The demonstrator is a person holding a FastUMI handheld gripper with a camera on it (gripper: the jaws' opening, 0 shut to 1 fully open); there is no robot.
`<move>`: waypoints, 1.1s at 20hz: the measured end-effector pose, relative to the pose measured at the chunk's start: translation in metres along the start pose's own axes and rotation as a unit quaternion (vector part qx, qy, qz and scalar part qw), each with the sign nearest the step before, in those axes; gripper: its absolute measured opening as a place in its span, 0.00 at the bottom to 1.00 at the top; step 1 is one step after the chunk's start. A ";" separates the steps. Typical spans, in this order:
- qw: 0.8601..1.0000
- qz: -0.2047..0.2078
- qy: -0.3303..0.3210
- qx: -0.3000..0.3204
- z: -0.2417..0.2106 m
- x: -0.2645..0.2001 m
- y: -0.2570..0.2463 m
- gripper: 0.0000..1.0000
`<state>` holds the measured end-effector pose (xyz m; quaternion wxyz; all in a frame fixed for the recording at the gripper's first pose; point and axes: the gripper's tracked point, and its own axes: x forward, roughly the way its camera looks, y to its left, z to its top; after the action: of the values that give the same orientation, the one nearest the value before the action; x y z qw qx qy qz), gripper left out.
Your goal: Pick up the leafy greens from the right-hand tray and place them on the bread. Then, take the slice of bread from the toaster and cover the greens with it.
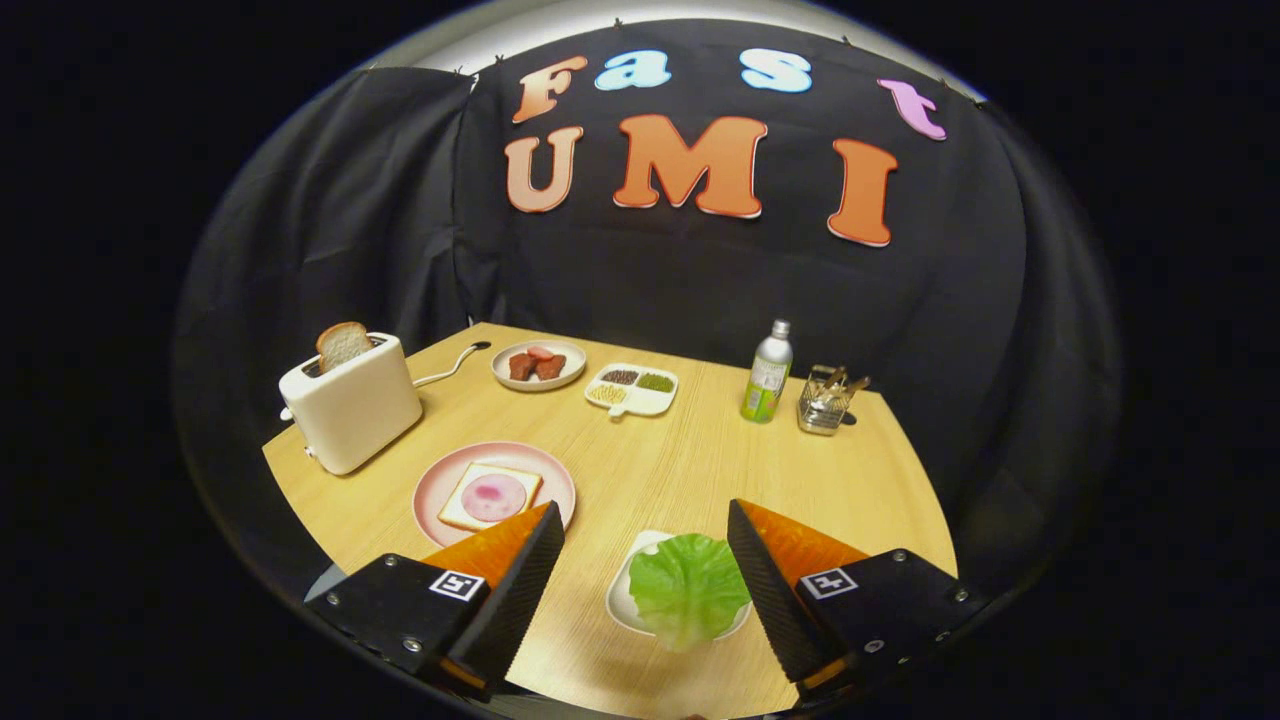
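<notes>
Hand-held gripper (645, 520): fingers spread wide, grasping nothing, above the desk (700, 450).
Lettuce (688, 588): on a white tray (622, 600), between the fingers.
Pink plate (440, 480): bread (490, 497) with ham, left of the lettuce.
Toaster (352, 402): far left, bread slice (343, 345) standing upright in it.

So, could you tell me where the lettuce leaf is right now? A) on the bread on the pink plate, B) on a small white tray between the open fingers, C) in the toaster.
B: the lettuce leaf lies on the small white tray, between the open gripper fingers.
</notes>
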<state>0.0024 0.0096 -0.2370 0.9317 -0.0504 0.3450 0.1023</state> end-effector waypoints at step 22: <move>0.967 0.014 0.255 0.006 -0.139 0.096 -0.034 0.95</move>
<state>-0.0065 -0.0311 -0.4044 0.8119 -0.0649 0.5721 0.0969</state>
